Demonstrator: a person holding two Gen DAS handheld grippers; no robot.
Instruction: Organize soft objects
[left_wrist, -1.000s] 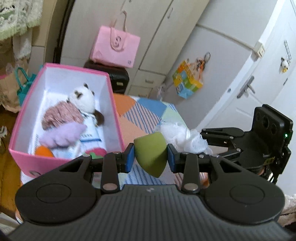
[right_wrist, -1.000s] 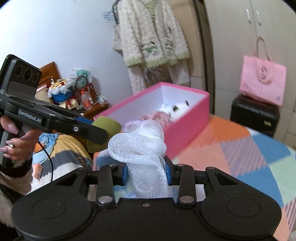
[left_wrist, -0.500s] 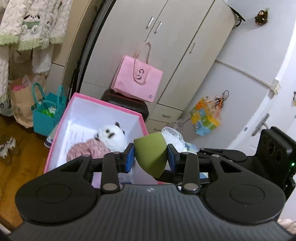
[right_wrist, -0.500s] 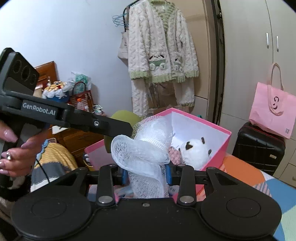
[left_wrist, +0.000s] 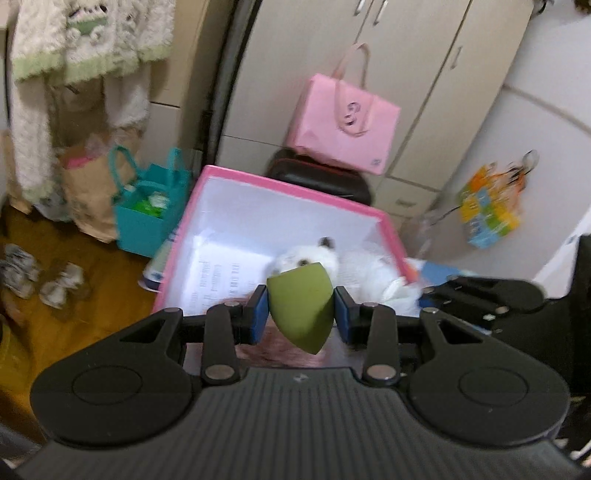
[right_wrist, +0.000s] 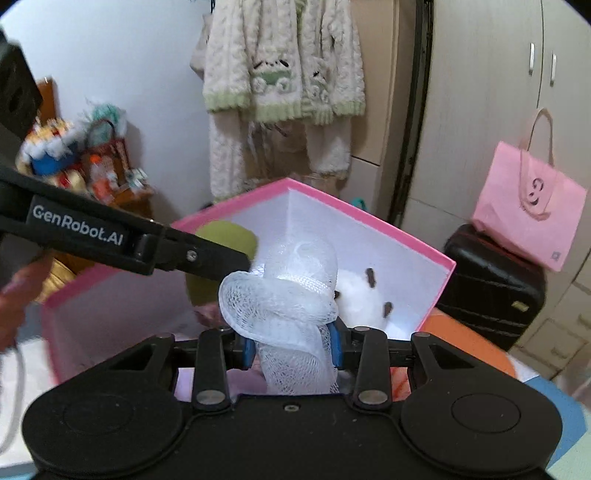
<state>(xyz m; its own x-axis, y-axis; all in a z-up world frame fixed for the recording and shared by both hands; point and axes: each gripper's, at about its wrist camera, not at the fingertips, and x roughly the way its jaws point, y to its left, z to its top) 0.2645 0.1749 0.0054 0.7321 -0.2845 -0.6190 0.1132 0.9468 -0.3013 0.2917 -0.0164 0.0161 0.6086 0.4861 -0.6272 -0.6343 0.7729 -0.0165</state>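
Both grippers, seemingly over pink box (right_wrist: 417, 236), loaded.

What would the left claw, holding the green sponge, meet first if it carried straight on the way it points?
Probably the white plush toy inside the pink box, just beyond the left claw and green sponge; depth is uncertain.

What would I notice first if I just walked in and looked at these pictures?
Probably the big pink box in the middle, with a white plush toy lying inside it. Right in front, the left gripper squeezes a green sponge and the right gripper squeezes a white mesh bath pouf, both over the box.
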